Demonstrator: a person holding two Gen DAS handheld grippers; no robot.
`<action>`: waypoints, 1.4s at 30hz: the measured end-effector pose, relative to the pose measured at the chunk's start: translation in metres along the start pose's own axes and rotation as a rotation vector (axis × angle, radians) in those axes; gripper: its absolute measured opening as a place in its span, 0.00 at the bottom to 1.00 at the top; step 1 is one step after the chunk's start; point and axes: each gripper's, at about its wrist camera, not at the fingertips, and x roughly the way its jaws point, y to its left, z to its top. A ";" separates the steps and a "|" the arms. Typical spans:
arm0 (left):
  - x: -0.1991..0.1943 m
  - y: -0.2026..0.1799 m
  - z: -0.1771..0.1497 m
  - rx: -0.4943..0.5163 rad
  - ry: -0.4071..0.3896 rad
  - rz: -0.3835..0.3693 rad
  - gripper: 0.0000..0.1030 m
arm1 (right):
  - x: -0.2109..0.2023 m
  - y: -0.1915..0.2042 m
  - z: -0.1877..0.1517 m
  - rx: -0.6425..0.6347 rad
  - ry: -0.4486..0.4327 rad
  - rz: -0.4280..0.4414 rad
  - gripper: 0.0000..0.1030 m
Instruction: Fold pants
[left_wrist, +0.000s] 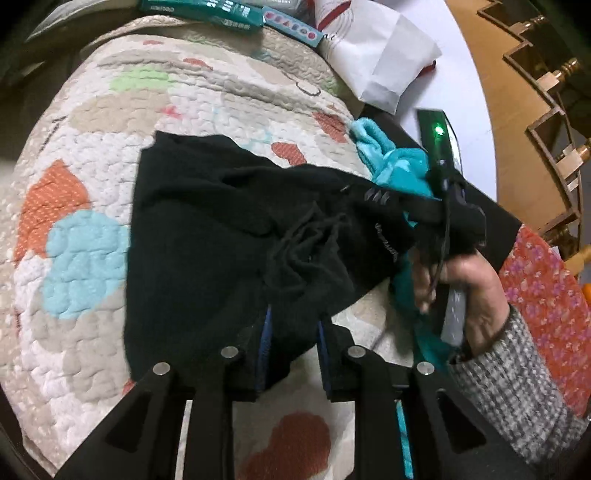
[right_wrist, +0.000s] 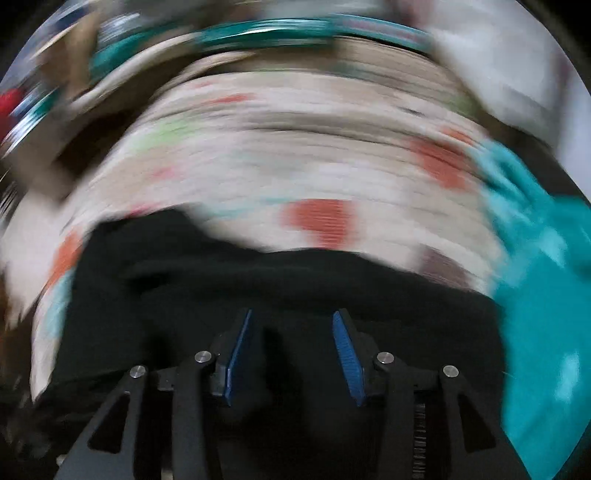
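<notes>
The black pants (left_wrist: 207, 229) lie crumpled on a quilted patterned blanket (left_wrist: 92, 155). My left gripper (left_wrist: 293, 325) has its blue pads on either side of a bunch of the black fabric at the near edge. In the left wrist view the right gripper (left_wrist: 436, 212) is at the right, held by a hand in a grey sleeve, its tip buried in the pants' waistband. The right wrist view is motion-blurred: my right gripper (right_wrist: 293, 325) has its blue pads (right_wrist: 347, 354) spread apart over the black pants (right_wrist: 258, 280).
A teal fleece garment (left_wrist: 399, 166) lies at the right of the pants, also in the right wrist view (right_wrist: 543, 277). Teal boxes (left_wrist: 207, 11) and white paper (left_wrist: 384, 55) sit at the blanket's far edge. A wooden chair frame (left_wrist: 546, 110) stands at the right.
</notes>
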 end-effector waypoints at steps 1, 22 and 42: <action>-0.005 0.005 0.004 -0.020 -0.017 -0.001 0.25 | -0.006 -0.010 0.002 0.061 -0.023 -0.006 0.48; 0.001 0.068 0.011 -0.190 -0.105 0.152 0.42 | -0.026 0.097 -0.044 -0.162 0.115 0.235 0.40; 0.012 0.082 0.016 -0.155 -0.094 0.189 0.13 | 0.045 0.225 0.046 -0.341 0.153 0.242 0.15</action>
